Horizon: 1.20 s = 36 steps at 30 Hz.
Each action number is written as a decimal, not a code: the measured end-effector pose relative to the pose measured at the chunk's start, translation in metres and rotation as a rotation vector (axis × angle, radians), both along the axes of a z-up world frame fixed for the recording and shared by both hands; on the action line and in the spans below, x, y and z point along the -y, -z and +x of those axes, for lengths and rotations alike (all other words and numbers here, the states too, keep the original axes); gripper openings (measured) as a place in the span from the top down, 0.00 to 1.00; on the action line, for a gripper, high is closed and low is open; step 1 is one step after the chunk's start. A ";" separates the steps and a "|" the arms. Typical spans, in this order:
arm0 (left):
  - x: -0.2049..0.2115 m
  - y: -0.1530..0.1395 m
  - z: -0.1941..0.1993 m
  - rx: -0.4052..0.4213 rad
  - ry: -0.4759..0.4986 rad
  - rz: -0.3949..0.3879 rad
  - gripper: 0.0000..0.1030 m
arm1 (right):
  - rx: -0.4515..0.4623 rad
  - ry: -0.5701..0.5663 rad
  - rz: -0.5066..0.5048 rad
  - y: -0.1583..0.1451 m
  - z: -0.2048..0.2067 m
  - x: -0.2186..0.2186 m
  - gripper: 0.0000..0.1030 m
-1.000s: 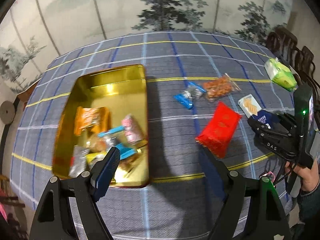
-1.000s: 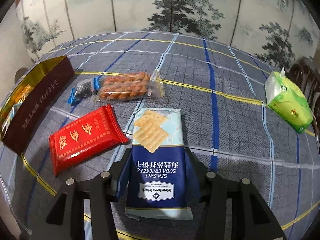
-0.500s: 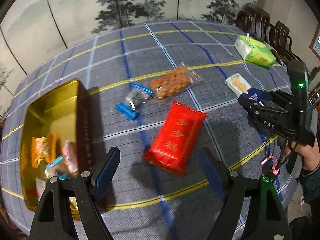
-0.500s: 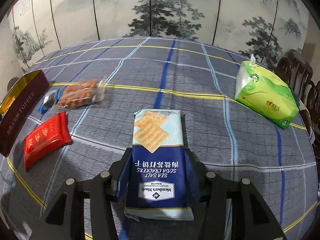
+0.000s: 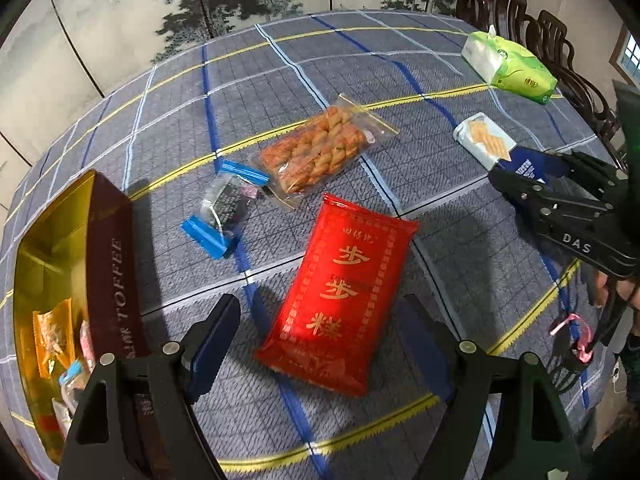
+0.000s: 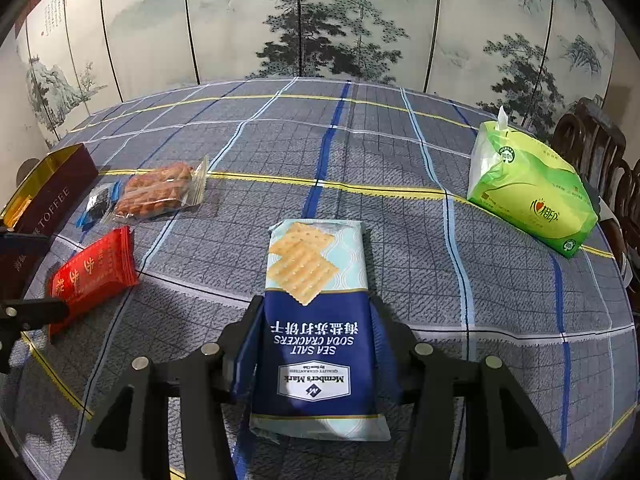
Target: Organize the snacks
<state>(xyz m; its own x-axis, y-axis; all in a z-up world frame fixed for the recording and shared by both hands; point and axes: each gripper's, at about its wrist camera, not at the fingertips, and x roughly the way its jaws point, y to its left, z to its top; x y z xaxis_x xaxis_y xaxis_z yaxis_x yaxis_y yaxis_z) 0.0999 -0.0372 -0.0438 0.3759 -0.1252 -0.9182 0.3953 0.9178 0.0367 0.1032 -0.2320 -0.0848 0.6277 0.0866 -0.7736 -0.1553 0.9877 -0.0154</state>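
My right gripper (image 6: pixel 316 312) is shut on a blue soda cracker pack (image 6: pixel 316 320) and holds it over the table; it also shows in the left wrist view (image 5: pixel 486 140). My left gripper (image 5: pixel 320 316) is open, its fingers on either side of a red snack packet (image 5: pixel 340 292) lying on the cloth. The gold toffee tin (image 5: pixel 60 248) stands at the left with several snacks inside. A bag of fried twists (image 5: pixel 320 152) and a small blue-edged zip bag (image 5: pixel 224 208) lie beyond the red packet.
A green tissue pack (image 6: pixel 528 192) lies at the far right of the table. Dark wooden chairs (image 5: pixel 520 12) stand behind it. A painted folding screen (image 6: pixel 320 24) closes the back. The checked tablecloth (image 6: pixel 360 140) covers the round table.
My left gripper has swung right from over the tin to the red packet and moved closer to it. The right gripper keeps its hold on the cracker pack and has turned right.
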 end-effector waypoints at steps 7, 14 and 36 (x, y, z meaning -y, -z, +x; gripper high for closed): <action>0.009 0.010 0.011 -0.018 0.004 -0.002 0.24 | 0.000 0.000 0.001 -0.001 0.001 0.000 0.49; 0.014 0.012 0.018 -0.016 -0.006 -0.011 0.24 | 0.000 0.000 0.001 0.000 0.001 0.000 0.49; -0.002 0.006 -0.023 -0.034 -0.134 -0.065 0.58 | 0.000 0.002 0.000 0.000 0.000 0.000 0.49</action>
